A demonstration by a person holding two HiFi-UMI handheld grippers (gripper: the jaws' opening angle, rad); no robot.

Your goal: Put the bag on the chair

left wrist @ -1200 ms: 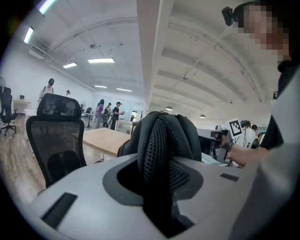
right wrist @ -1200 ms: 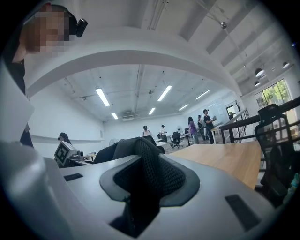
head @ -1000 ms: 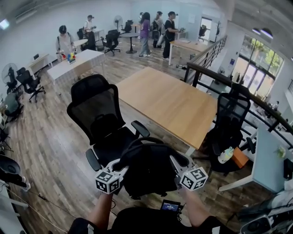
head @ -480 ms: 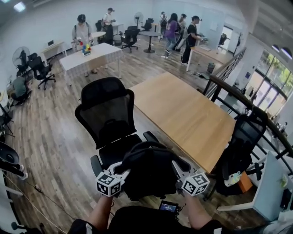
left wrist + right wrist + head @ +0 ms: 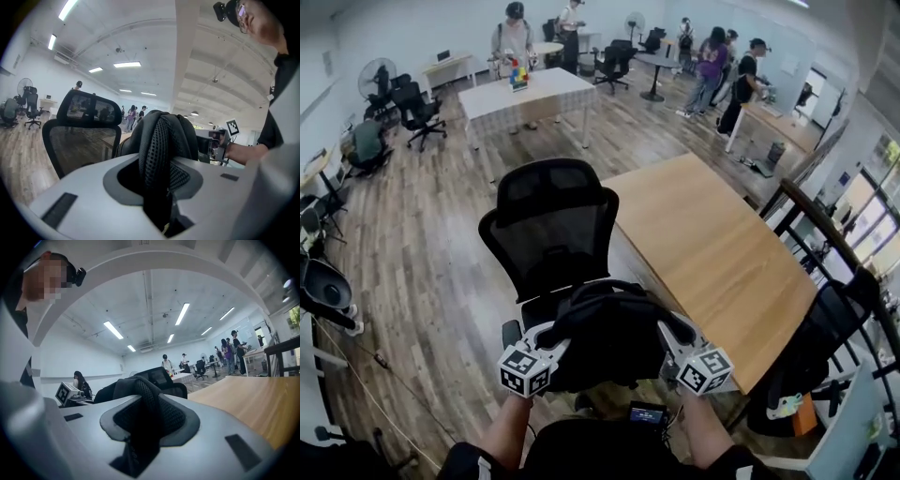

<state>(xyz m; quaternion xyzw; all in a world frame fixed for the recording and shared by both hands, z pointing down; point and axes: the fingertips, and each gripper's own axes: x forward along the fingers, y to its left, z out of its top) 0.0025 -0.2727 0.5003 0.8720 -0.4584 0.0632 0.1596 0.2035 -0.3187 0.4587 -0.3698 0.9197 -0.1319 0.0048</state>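
I carry a black backpack (image 5: 609, 337) between both grippers, just in front of my body. My left gripper (image 5: 551, 339) is shut on its left padded mesh strap (image 5: 161, 154). On the other side my right gripper (image 5: 667, 339) is shut on the right mesh strap (image 5: 150, 416). The black mesh office chair (image 5: 548, 234) stands directly ahead, its backrest facing me and its seat (image 5: 542, 305) partly hidden under the bag. The bag hangs above the near edge of the seat.
A long wooden table (image 5: 712, 253) runs along the chair's right side. A second black chair (image 5: 825, 347) and a dark railing (image 5: 825, 234) are at the far right. A white table (image 5: 525, 94) and several people stand at the back. Wooden floor (image 5: 422, 253) lies to the left.
I have walked toward the chair with the bag; the chair now sits straight ahead and closer, and the wooden table has slid to the right. Both grips are unchanged.
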